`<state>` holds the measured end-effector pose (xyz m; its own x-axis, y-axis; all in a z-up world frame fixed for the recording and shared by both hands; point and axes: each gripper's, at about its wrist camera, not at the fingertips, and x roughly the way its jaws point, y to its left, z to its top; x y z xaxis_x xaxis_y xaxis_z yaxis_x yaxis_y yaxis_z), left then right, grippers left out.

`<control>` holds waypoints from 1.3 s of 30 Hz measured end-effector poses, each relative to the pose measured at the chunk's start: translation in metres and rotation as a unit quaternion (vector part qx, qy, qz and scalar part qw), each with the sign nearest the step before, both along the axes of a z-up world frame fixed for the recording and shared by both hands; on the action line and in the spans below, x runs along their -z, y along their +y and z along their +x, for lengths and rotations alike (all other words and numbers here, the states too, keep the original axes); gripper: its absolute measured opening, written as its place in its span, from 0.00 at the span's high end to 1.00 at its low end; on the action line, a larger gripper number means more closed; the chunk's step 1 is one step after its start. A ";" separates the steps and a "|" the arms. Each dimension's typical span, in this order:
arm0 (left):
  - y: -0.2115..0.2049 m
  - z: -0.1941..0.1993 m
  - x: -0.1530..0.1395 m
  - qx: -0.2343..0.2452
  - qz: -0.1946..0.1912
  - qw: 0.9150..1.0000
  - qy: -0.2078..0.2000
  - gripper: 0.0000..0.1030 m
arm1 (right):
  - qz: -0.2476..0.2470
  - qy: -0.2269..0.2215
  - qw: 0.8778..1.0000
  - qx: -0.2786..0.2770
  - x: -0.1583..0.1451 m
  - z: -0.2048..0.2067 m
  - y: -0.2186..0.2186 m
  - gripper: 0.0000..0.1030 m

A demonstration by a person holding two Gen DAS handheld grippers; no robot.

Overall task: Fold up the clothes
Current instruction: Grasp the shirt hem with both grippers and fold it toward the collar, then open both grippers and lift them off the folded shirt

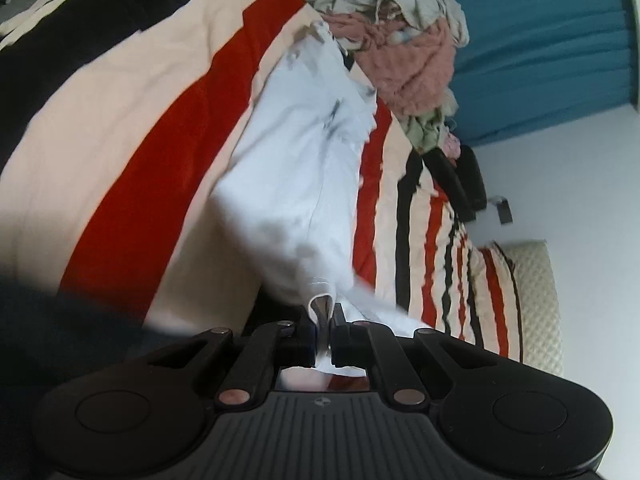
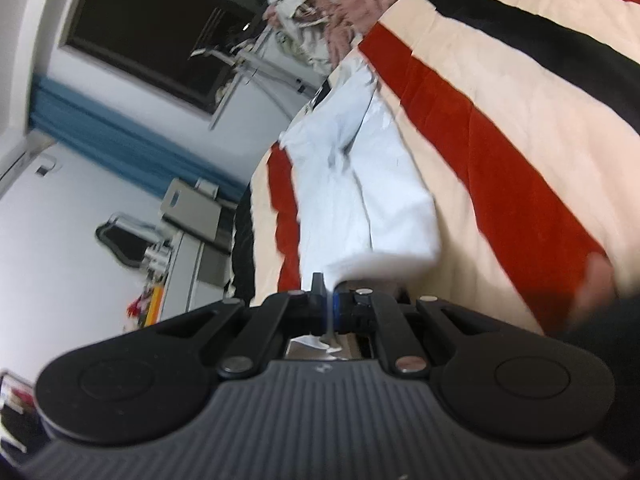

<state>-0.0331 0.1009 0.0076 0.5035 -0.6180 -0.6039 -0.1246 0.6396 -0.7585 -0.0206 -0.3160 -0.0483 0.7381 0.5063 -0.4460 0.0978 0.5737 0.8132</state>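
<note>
Tongs (image 1: 325,330) (image 2: 329,304) both pinch white garment (image 1: 304,152) (image 2: 360,196).

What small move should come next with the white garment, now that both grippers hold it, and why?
Probably carry the pinched edge forward over the rest. The left gripper and right gripper are each shut on the near edge of the white garment, while its far part lies on the striped blanket, so a fold seems begun.

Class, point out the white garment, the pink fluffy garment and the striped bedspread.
white garment (image 1: 296,168), left wrist view, middle of the cloth.
pink fluffy garment (image 1: 408,68), left wrist view, its fuzzy front.
striped bedspread (image 2: 500,168), right wrist view, red stripe.
</note>
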 end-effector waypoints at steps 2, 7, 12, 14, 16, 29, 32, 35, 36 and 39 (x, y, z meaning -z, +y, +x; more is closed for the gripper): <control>-0.004 0.043 -0.003 -0.010 0.009 1.000 -0.011 0.94 | -0.001 0.003 1.000 0.017 0.002 0.033 0.000 0.94; -0.023 0.147 -0.006 -0.033 0.075 0.994 -0.071 0.94 | -0.020 -0.001 0.999 0.051 0.010 0.129 0.005 0.94; -0.053 0.217 0.007 -0.050 0.157 0.973 -0.162 0.94 | -0.047 -0.031 0.996 0.072 0.034 0.209 0.012 0.94; -0.061 0.235 0.014 -0.051 0.184 0.962 -0.194 0.94 | -0.072 -0.063 0.993 0.069 0.044 0.228 0.014 0.94; -0.067 0.249 0.025 -0.050 0.209 0.952 -0.219 0.93 | -0.106 -0.099 0.988 0.061 0.054 0.244 0.018 0.94; -0.094 0.310 0.130 0.005 0.322 0.928 -0.190 0.92 | -0.313 -0.081 0.946 -0.025 0.113 0.299 0.060 0.94; -0.097 0.306 0.126 0.012 0.338 0.920 -0.198 0.92 | -0.324 -0.078 0.942 -0.027 0.107 0.298 0.064 0.93; -0.097 0.295 0.119 0.010 0.343 0.917 -0.204 0.78 | -0.324 -0.077 0.943 -0.024 0.101 0.294 0.064 0.89; -0.098 0.291 0.116 0.008 0.345 0.916 -0.205 0.68 | -0.320 -0.076 0.944 -0.025 0.098 0.292 0.064 0.80; -0.103 0.272 0.101 0.000 0.362 0.905 -0.222 0.30 | -0.308 -0.093 0.946 -0.031 0.085 0.281 0.063 0.23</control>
<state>0.2387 -0.0016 -0.0933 0.7956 -0.1402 -0.5894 0.0890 0.9893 -0.1153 0.2603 -0.2526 -0.1329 0.8099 0.2372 -0.5365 -0.0637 0.9447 0.3216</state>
